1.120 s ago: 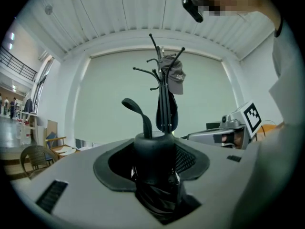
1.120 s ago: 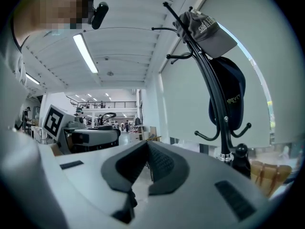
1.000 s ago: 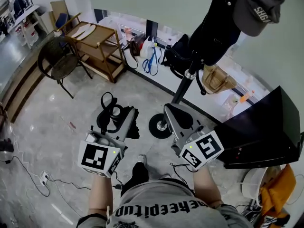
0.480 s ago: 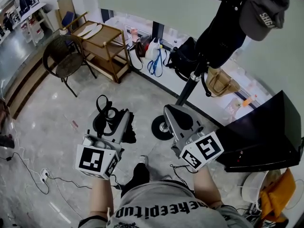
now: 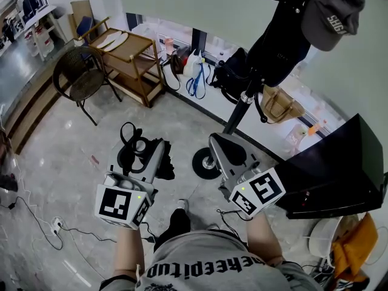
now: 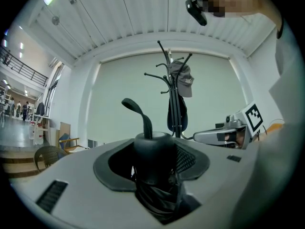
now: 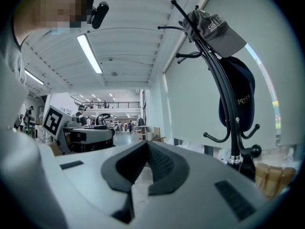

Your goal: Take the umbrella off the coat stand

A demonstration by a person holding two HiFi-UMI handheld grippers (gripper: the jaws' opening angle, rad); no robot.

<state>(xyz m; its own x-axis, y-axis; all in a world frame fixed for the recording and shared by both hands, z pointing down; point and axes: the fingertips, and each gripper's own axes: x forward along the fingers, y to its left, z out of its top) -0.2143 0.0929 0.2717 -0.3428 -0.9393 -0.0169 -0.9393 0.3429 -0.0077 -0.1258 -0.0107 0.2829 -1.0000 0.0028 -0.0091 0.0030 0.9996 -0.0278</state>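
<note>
A black folded umbrella (image 5: 138, 155) with a looped wrist strap (image 5: 128, 131) sticks out ahead of my left gripper (image 5: 159, 151), clear of the coat stand (image 5: 241, 103). In the left gripper view the jaws are shut on the umbrella's round handle (image 6: 152, 157), and its strap (image 6: 138, 113) curls upward. The stand (image 6: 175, 104) rises straight ahead, some way off. My right gripper (image 5: 216, 142) hovers near the stand's round base (image 5: 205, 162), its pads (image 7: 157, 163) together with nothing between them. A grey cap (image 5: 330, 14) and a dark bag (image 5: 276, 47) hang on the stand.
A black angled panel (image 5: 333, 168) stands at the right. A wooden trolley (image 5: 130, 59) and a dark chair (image 5: 82, 77) are at the back left. Bags (image 5: 194, 68) lie along the wall, and cables (image 5: 42, 223) run over the floor at the left.
My left gripper has drifted slightly to the left with the umbrella, a bit further from the stand's base. The right gripper has stayed in place.
</note>
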